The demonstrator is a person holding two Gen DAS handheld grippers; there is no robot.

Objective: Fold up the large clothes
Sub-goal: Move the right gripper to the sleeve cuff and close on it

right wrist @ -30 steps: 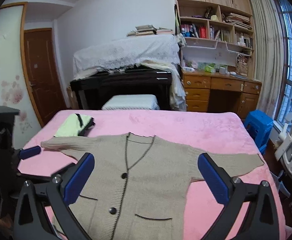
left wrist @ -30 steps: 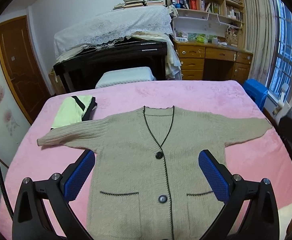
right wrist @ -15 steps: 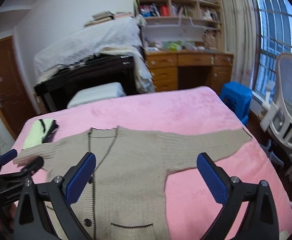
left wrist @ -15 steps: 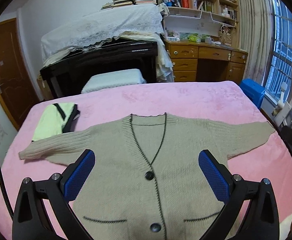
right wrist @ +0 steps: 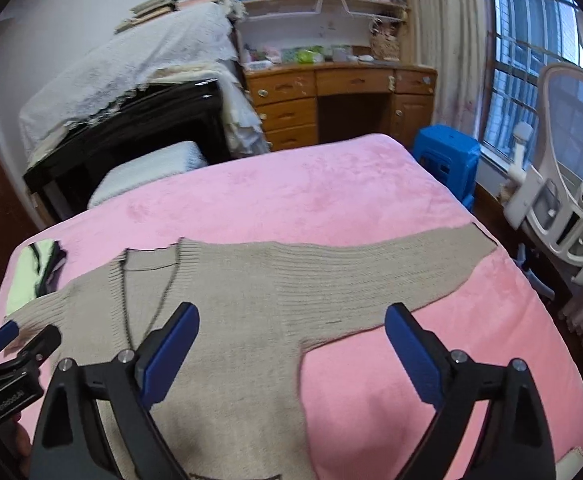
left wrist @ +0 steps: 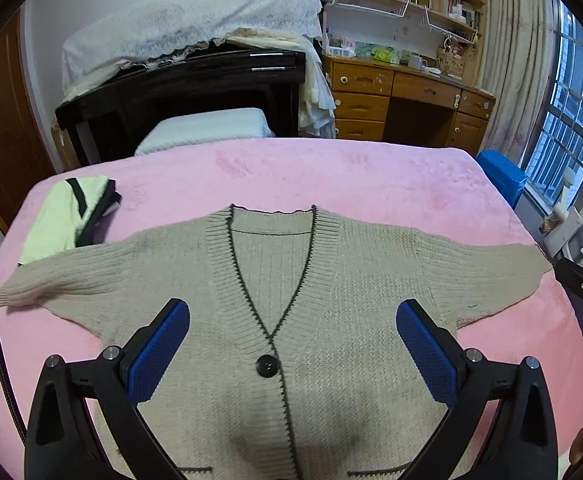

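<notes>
Currently the beige knitted cardigan (left wrist: pixel 291 300) is lying flat mid-frame on the pink bed (left wrist: pixel 331 172), left gripper (left wrist: pixel 293 344) released, right gripper (right wrist: pixel 291 344) closing on nothing, probably approaching for a sleeve fold.

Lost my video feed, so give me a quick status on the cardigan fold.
Left gripper open, empty. Right gripper jaws closing, nothing pinched. Beige cardigan flat on pink bed, sleeves out, unfolded. Folded green garment clear at far corner.

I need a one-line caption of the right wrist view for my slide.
Right gripper, jaws closing on nothing, above a beige knitted cardigan spread flat on a pink blanket.
</notes>
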